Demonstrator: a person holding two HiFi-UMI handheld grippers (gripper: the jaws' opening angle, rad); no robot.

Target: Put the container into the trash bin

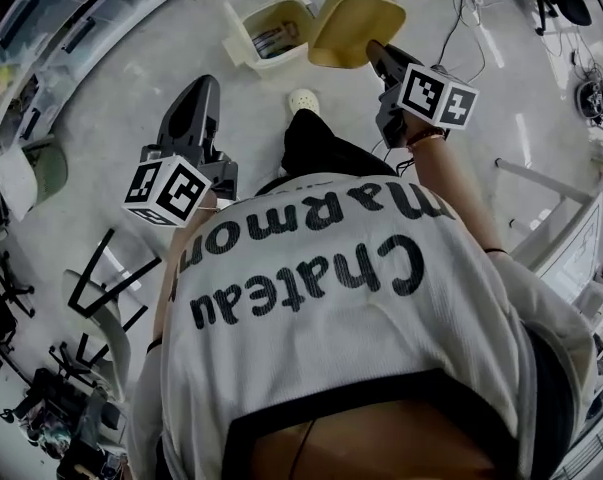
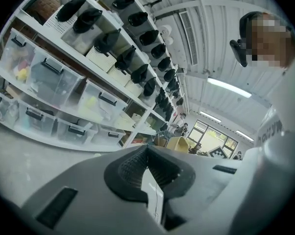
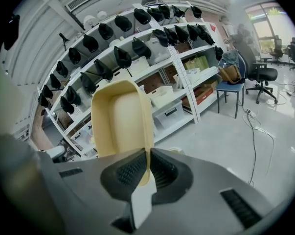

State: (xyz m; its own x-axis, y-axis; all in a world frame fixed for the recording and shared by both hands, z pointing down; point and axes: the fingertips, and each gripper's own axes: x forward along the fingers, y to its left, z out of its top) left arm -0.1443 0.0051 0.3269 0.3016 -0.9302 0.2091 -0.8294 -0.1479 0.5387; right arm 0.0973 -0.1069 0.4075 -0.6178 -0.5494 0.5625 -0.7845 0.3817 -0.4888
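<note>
A pale yellow plastic container hangs above the floor with my right gripper shut on its rim. In the right gripper view the container stands upright, its thin wall pinched between the pads of the right gripper. Just left of it on the floor is the cream trash bin, open, with some items inside. My left gripper is lower left of the bin and apart from it. Its jaws are together with nothing between them in the left gripper view, where the container shows far off.
The person's white shoe is on the floor below the bin. Shelves with clear boxes and black gripper shells line the wall. A blue chair, an office chair and floor cables are at the right. A black frame lies at lower left.
</note>
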